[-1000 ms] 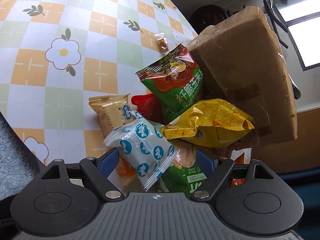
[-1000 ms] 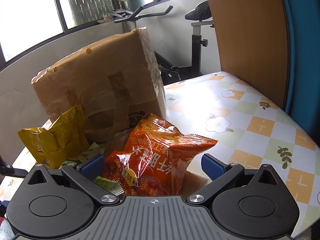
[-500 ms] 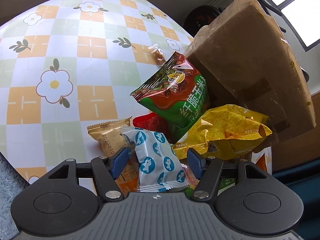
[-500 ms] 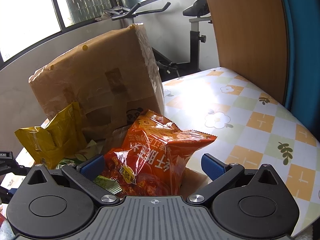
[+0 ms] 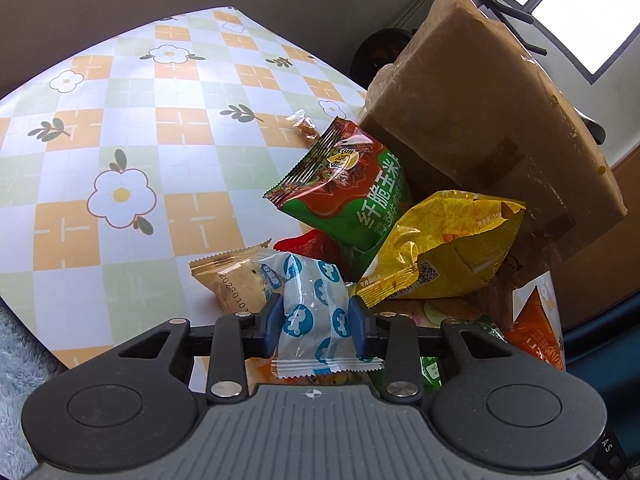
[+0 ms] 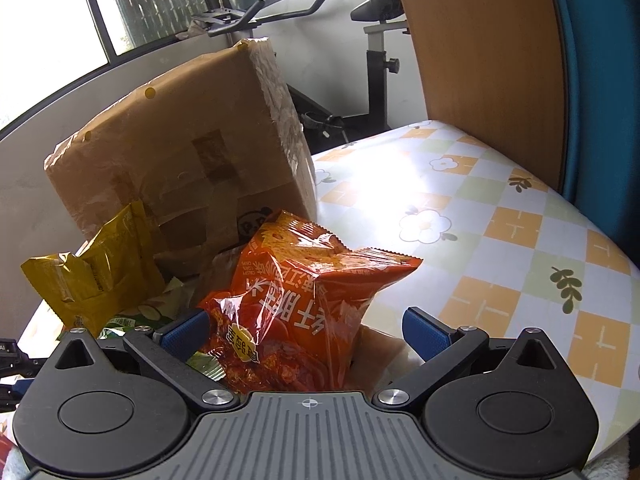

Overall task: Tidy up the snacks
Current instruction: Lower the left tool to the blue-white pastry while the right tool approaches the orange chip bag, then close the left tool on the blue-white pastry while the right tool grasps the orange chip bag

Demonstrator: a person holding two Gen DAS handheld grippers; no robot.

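My left gripper (image 5: 314, 322) is shut on a white snack packet with blue prints (image 5: 314, 312), lifted over a pile of snacks. The pile holds a tan cracker packet (image 5: 236, 280), a green and red chip bag (image 5: 352, 192), a yellow bag (image 5: 440, 256) and a red packet (image 5: 308, 246). My right gripper (image 6: 306, 328) is open, its blue pads either side of an orange-red chip bag (image 6: 304, 304). The yellow bag (image 6: 96, 272) lies to its left.
A big brown cardboard box (image 5: 492, 132) stands behind the pile, also in the right wrist view (image 6: 180, 160). The table has a floral checked cloth (image 5: 120, 152). A small wrapped sweet (image 5: 306, 126) lies near the box. An exercise bike (image 6: 372, 60) and wooden panel (image 6: 480, 60) stand beyond.
My left gripper closed on the white and blue packet and rose with it, so more of the table shows. The right gripper stayed open and hardly moved.
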